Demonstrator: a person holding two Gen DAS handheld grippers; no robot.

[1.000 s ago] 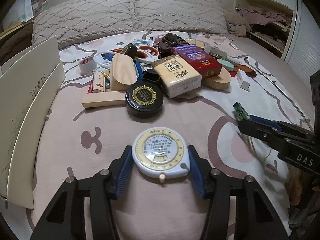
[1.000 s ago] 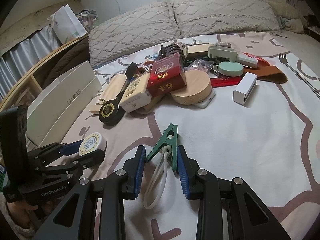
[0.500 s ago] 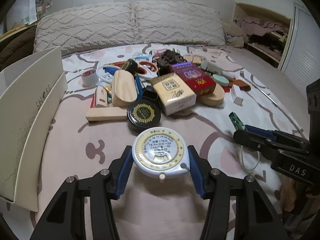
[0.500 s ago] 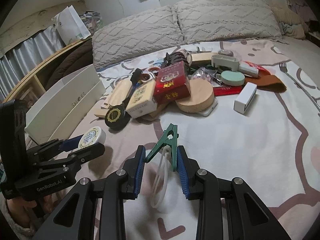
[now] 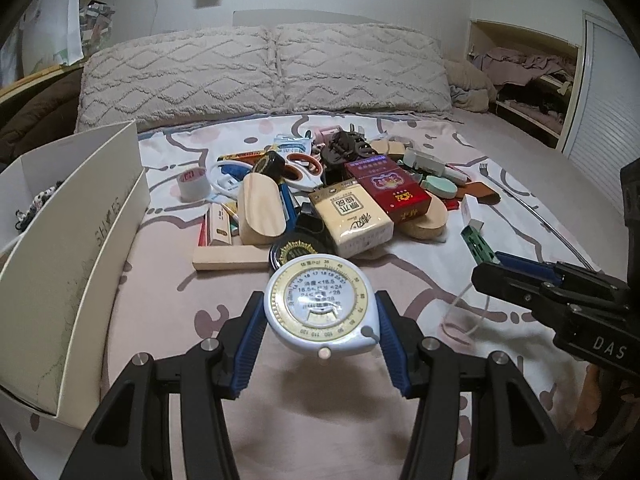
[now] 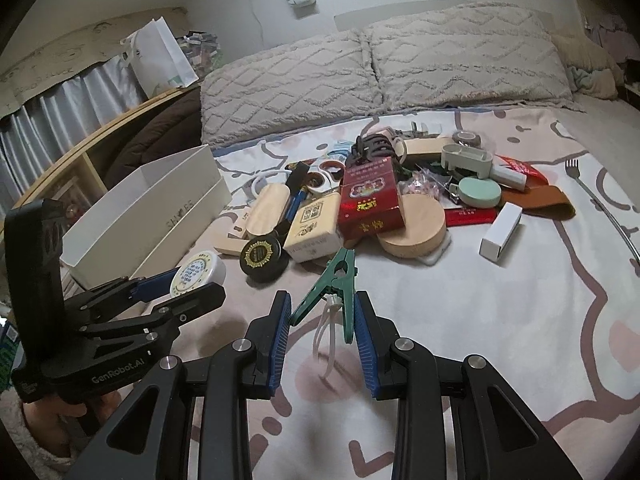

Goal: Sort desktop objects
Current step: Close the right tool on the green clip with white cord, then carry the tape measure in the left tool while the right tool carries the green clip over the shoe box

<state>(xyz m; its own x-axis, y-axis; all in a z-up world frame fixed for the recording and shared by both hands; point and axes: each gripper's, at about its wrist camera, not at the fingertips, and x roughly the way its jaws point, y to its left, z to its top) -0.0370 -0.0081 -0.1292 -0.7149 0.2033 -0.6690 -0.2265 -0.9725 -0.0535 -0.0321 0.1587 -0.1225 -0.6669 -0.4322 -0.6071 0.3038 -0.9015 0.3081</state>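
The round tape measure (image 5: pixel 322 307), a white disc with a printed dial, sits clamped between the blue pads of the left gripper (image 5: pixel 320 312), clear of the bedspread (image 5: pixel 160 280) and just in front of the heap of clutter (image 5: pixel 340 208). It looks light and rigid, but its smooth plastic rim is likely slippery, so a hold across the widest part, as now, seems soundest.

The green clothes peg (image 6: pixel 334 286) is pinched in the right gripper (image 6: pixel 322 320), to the right of the tape measure. The right pad presses one handle leg; whether the left pad touches the other leg cannot be told. Its white cord loop (image 6: pixel 326 344) dangles below. The peg is probably light and stiff, yet springy; squeezing the handles harder could open its mouth, and the limp cord may snag.

The white shoe box (image 5: pixel 76 248) stands open, left of the tape measure and beside the heap. Its near wall hides most of the inside; only a small black-and-white thing (image 5: pixel 38 202) shows at the far corner. It is judged the likely sorting bin.
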